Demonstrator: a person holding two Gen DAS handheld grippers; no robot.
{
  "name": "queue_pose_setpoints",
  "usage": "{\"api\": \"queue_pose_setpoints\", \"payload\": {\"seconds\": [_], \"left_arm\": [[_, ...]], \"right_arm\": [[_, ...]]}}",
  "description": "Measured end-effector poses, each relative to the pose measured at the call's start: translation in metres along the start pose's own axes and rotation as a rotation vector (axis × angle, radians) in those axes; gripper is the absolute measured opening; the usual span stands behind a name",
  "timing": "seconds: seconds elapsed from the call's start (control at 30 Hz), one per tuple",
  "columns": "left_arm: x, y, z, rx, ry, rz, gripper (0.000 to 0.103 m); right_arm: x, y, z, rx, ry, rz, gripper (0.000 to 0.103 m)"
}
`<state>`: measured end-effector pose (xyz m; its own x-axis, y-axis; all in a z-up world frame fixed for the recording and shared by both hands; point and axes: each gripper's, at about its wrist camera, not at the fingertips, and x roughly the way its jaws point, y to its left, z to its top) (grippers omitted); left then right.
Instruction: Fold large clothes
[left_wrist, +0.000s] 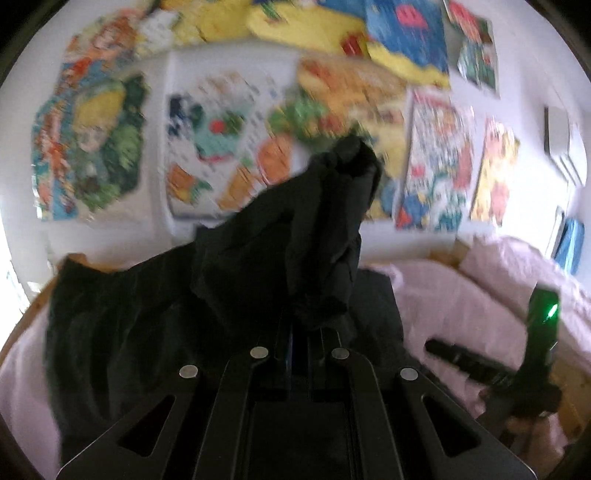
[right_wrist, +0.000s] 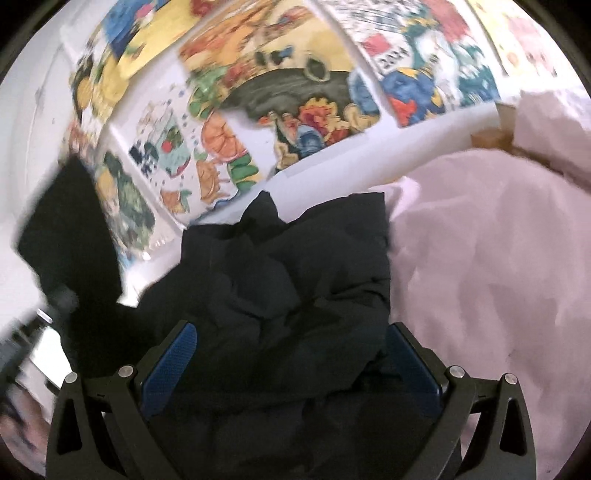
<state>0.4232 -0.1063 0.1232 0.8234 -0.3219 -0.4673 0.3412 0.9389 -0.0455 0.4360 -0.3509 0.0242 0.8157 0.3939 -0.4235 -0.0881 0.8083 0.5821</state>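
A dark garment (left_wrist: 258, 266) lies heaped on pink bedding (left_wrist: 454, 306). My left gripper (left_wrist: 306, 325) is shut on a fold of it, and the cloth stands up in a peak over the fingertips and hides them. In the right wrist view the same garment (right_wrist: 295, 280) is bunched between the blue pads (right_wrist: 177, 358) of my right gripper (right_wrist: 295, 343). Its jaws stand wide apart, and the pads do not visibly squeeze the cloth. From the left wrist view, the right gripper (left_wrist: 480, 365) shows at the lower right, with a green light on its body. Both views are blurred by motion.
A white wall with several colourful posters (left_wrist: 221, 129) rises just behind the bed. A wooden bed frame edge (left_wrist: 443, 256) shows at the back. Pink bedding (right_wrist: 498, 295) fills the right side, with a bulky pink heap (right_wrist: 546, 122) at the far right.
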Motion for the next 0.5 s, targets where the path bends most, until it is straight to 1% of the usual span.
{"api": "queue_pose_setpoints", "payload": {"seconds": [0.1, 0.2, 0.27, 0.33, 0.4, 0.47, 0.5], "left_arm": [[0.027, -0.015, -0.017, 0.051, 0.06, -0.007, 0.003], [0.046, -0.024, -0.034, 0.076, 0.116, -0.032, 0.003], [0.056, -0.027, -0.043, 0.084, 0.149, -0.032, 0.003], [0.066, -0.028, -0.052, 0.076, 0.204, -0.057, 0.005], [0.079, -0.025, -0.061, 0.057, 0.291, -0.09, 0.006], [0.084, -0.022, -0.064, 0.041, 0.338, -0.107, 0.007], [0.086, -0.018, -0.067, 0.024, 0.352, -0.13, 0.007]], "right_arm": [[-0.003, -0.009, 0.003, 0.039, -0.005, 0.028, 0.103], [-0.005, -0.018, 0.005, 0.08, -0.015, 0.063, 0.103], [-0.003, -0.027, 0.006, 0.128, -0.018, 0.092, 0.103], [0.0, -0.036, 0.005, 0.177, -0.013, 0.121, 0.103], [0.004, -0.044, 0.003, 0.222, 0.001, 0.156, 0.103], [0.01, -0.052, 0.0, 0.267, 0.026, 0.194, 0.103], [0.014, -0.057, -0.002, 0.298, 0.037, 0.22, 0.103]]}}
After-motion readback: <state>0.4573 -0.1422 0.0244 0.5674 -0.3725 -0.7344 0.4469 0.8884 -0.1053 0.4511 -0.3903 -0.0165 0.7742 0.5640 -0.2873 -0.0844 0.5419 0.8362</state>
